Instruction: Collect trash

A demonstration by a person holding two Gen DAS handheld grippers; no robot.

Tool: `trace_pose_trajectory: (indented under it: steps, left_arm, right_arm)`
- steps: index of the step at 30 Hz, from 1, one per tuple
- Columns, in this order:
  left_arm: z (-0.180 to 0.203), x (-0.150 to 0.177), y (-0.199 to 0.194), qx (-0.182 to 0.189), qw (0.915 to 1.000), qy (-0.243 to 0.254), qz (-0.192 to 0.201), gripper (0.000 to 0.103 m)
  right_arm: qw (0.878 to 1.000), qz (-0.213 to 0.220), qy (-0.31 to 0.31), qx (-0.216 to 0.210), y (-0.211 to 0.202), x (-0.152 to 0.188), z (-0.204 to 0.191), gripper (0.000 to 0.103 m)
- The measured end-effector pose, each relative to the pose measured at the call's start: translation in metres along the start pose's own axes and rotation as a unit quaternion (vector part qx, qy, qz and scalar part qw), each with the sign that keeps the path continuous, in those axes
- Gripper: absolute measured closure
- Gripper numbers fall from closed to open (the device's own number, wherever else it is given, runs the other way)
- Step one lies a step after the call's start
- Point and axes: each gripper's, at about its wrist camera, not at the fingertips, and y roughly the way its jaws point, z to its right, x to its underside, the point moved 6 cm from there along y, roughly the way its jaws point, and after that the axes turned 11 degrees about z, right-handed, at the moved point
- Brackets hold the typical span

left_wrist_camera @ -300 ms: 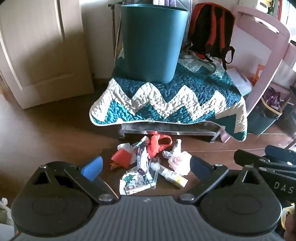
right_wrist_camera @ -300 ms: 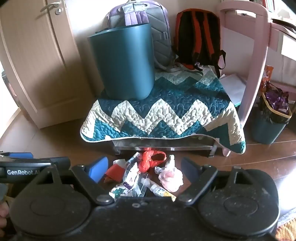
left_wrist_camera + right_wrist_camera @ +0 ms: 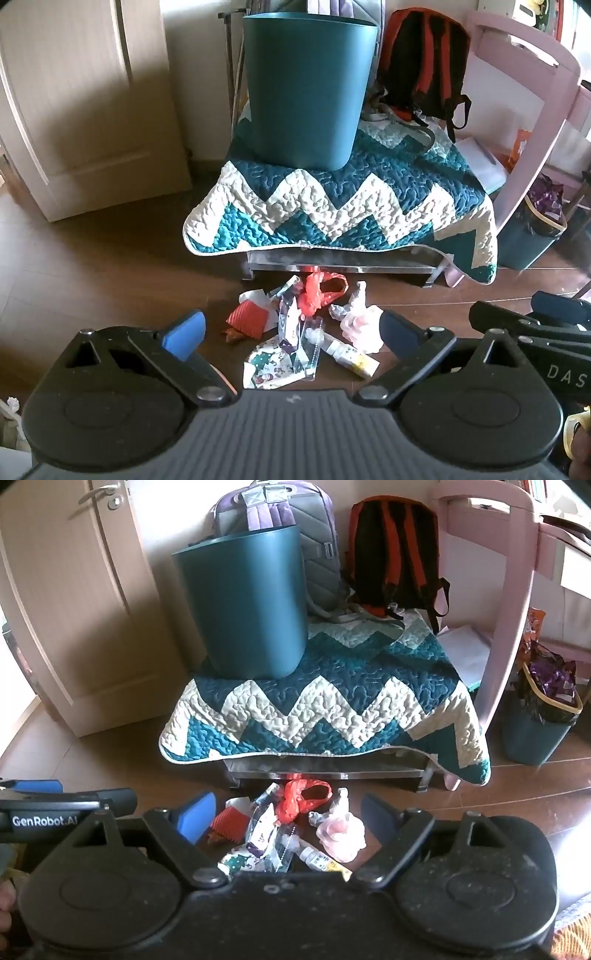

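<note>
Basically nothing has changed since a moment ago: the trash pile (image 3: pixel 306 332) is still untouched on the floor just in front of the quilt (image 3: pixel 332 206), below the bin (image 3: pixel 306 88). Left gripper (image 3: pixel 291 332) and right gripper (image 3: pixel 288 818) are both spread wide, empty; collecting hasn't been started.

We hold both grippers out front, side by side, angled down twd the floor. Left gripper (image 3: pixel 291 334): jaws spread wide, nothing btwn the pads, blue fingertip (image 3: pixel 184 334) on one side, dark one opposite. Right gripper (image 3: pixel 288 818): same, jaws wide apart, empty, pads touching nothing. Each shows at the edge of the other's view, so they're near each other. A bit of our left hand (image 3: pixel 5 910) shows at the frame edge in the right wrist view.
</note>
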Motion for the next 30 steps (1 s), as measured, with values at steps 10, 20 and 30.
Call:
trace_pose_trajectory:
  steps: [10, 20, 30]
  left_arm:
    - [0.0019, -0.0002, -0.0023, 0.0, 1.0, -0.003, 0.005, 0.002]
    - [0.0028, 0.0019, -0.0018, -0.001, 1.0, -0.004, 0.001, 0.002]
    - [0.0032, 0.005, 0.0005, 0.0, 1.0, -0.002, -0.001, 0.002]
  right_arm:
    - [1.0, -0.001, 0.0, -0.001, 0.0013, -0.0031, -0.007, 0.017]
    - [1.0, -0.008, -0.006, -0.003, 0.0051, -0.002, -0.0082, 0.017]
    - [1.0, -0.016, -0.003, -0.002, 0.0087, -0.002, -0.006, 0.017]
